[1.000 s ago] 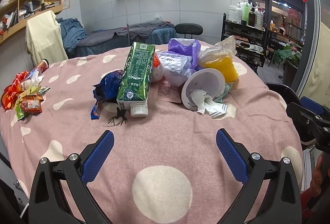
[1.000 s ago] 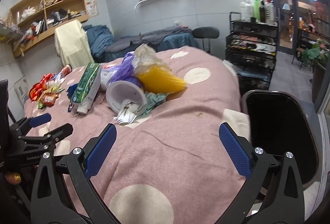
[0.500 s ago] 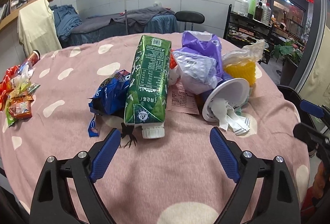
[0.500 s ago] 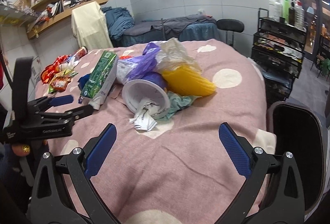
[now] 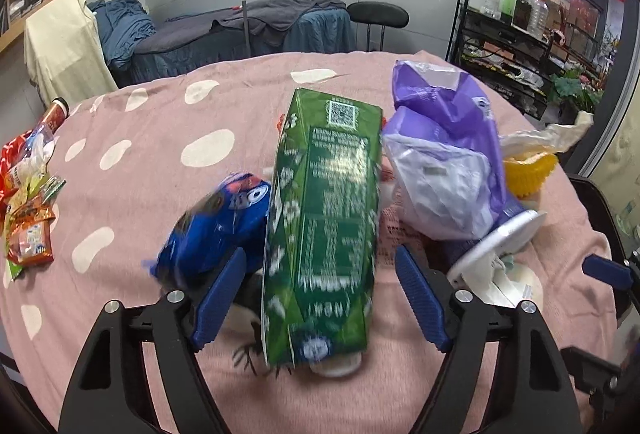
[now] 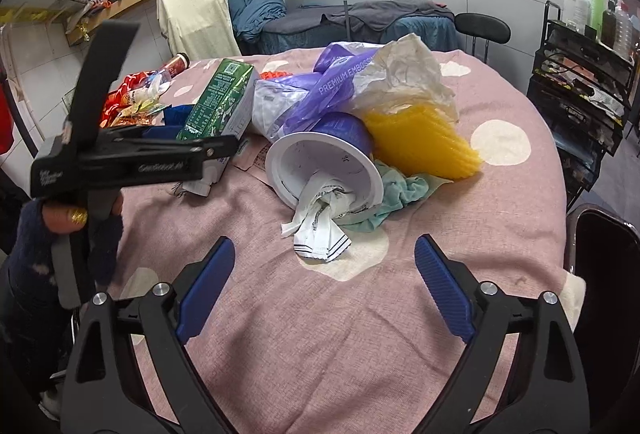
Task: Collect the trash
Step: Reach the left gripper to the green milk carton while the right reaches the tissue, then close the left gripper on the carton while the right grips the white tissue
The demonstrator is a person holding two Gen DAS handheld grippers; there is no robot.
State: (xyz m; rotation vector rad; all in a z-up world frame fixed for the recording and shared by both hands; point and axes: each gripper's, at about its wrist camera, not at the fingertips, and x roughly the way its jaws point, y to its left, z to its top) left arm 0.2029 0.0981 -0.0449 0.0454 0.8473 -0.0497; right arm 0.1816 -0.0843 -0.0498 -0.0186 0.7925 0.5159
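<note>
While nothing looks collected yet, the left gripper is closing around the green carton, pads not yet touching; the right gripper, also narrowing and empty, faces the tipped cup at twelve o'clock on the pink table.

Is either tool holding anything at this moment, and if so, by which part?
Nothing is held. The left tool is closing around the cap end of the green carton, pads not yet touching. The right tool, also closing, has nothing between its pads.
</note>
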